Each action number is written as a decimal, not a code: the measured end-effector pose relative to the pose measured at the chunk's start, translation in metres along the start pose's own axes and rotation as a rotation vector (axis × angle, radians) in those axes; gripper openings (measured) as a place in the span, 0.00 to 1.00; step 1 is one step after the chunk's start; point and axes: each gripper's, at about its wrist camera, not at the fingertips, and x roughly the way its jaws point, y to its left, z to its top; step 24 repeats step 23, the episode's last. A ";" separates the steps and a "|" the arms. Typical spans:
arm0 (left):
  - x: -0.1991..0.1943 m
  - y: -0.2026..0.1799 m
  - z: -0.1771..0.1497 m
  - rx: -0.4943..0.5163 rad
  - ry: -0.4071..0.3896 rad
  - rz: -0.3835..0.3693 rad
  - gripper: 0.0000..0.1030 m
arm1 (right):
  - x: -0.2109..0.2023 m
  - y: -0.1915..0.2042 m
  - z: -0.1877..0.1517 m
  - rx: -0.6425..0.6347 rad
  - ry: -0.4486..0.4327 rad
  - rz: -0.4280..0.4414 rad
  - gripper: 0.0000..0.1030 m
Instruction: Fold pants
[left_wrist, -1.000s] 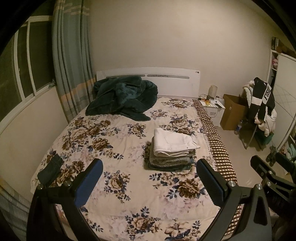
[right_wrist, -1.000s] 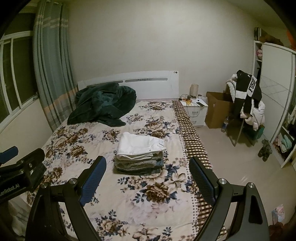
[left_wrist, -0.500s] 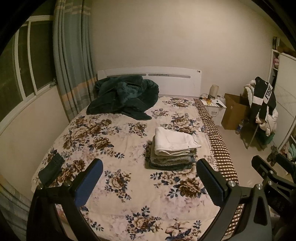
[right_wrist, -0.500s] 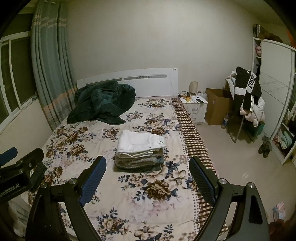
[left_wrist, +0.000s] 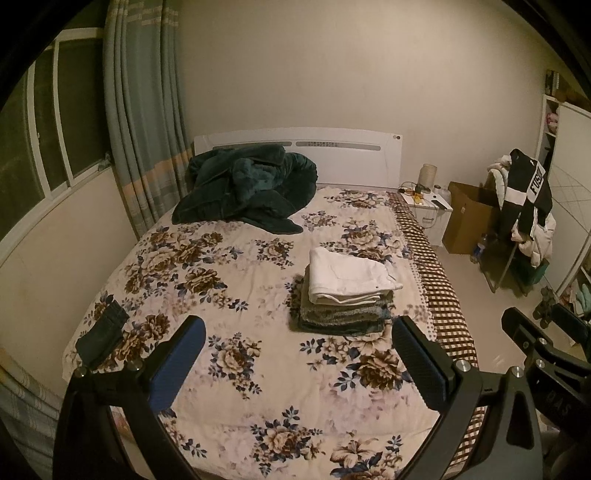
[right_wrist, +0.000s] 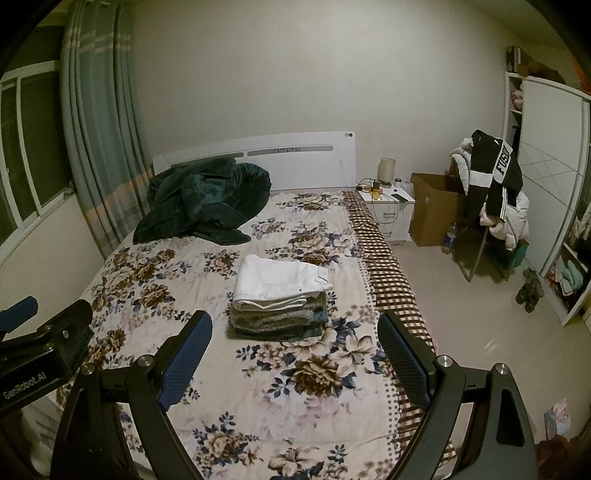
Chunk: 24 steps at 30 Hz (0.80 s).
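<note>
A stack of folded pants sits on the floral bed cover (left_wrist: 229, 288), with white pants (left_wrist: 351, 280) on top of grey and dark ones (left_wrist: 343, 317). The stack also shows in the right wrist view (right_wrist: 277, 282). My left gripper (left_wrist: 299, 354) is open and empty, held above the near part of the bed, short of the stack. My right gripper (right_wrist: 295, 347) is open and empty, also back from the stack. Each gripper shows at the edge of the other's view.
A dark green blanket (left_wrist: 247, 184) lies heaped by the white headboard. A small dark folded item (left_wrist: 101, 332) lies at the bed's left edge. Right of the bed are a nightstand (right_wrist: 391, 206), a cardboard box (right_wrist: 436, 210), a chair with clothes (right_wrist: 495, 192) and a wardrobe.
Both grippers have drawn back and risen slightly, so the bed and stack look a little farther. The stack has not moved. Both stay open.
</note>
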 end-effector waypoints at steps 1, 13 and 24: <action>0.001 0.001 -0.002 0.000 0.000 -0.001 1.00 | 0.000 0.000 0.000 -0.001 -0.001 -0.001 0.90; 0.001 0.003 -0.007 0.003 -0.002 0.004 1.00 | 0.003 0.003 -0.004 0.005 0.004 0.005 0.90; 0.001 0.008 -0.010 -0.002 -0.002 0.008 1.00 | 0.005 0.005 -0.008 0.002 0.009 0.004 0.90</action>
